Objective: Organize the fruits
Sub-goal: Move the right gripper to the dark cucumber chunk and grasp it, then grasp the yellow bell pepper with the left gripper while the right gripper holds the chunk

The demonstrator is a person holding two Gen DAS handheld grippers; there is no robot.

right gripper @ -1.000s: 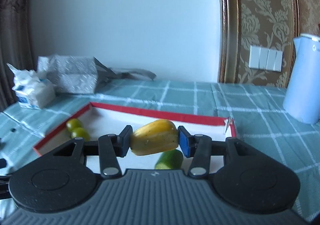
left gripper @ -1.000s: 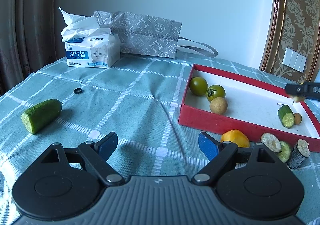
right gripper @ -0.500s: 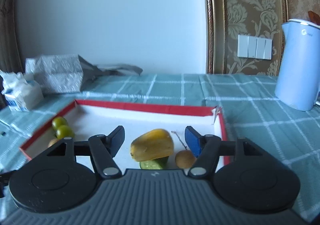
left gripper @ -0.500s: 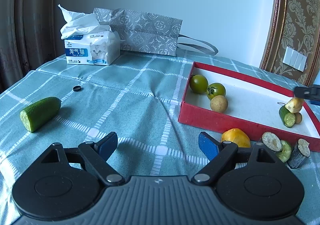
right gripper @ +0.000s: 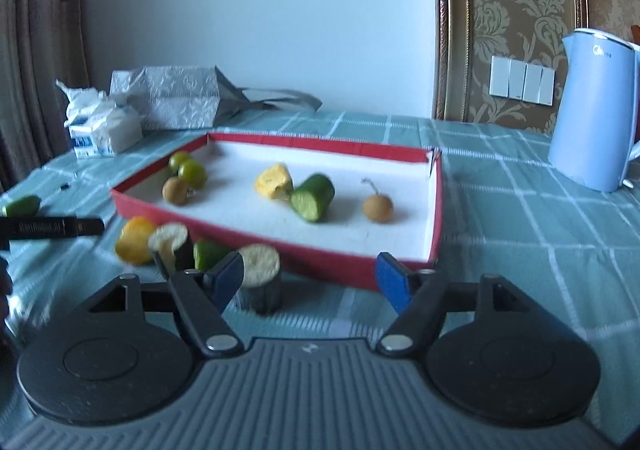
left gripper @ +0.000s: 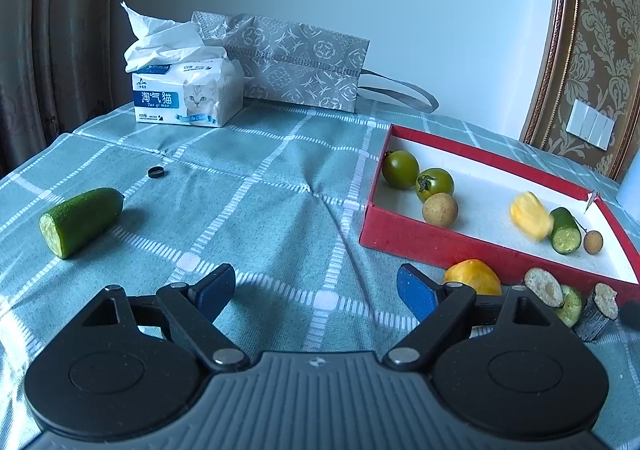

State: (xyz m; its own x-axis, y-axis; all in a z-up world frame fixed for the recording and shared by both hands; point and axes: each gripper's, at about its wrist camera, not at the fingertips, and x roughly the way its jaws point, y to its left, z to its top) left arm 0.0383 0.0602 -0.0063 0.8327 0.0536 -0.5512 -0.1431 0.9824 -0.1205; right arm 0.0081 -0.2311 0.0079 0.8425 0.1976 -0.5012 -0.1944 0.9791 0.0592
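Standing apart with nothing between them after just opening, the right gripper (right gripper: 310, 276) fingers face the red tray (right gripper: 320, 264); yellow piece (right gripper: 274, 181), blurred, apparently rests beyond them.

In the red box (right gripper: 436, 210) I see two green tomatoes (left gripper: 401, 169) side by side, a brown longan (left gripper: 440, 210) just beside them, a yellow piece (right gripper: 275, 181) touching a cut cucumber piece (right gripper: 313, 197), and a small longan with stem (right gripper: 377, 206). Outside, near the front wall of the box, lie a yellow fruit (left gripper: 472, 277) and cut eggplant pieces (left gripper: 543, 287). A half cucumber (left gripper: 79, 220) lies well apart.
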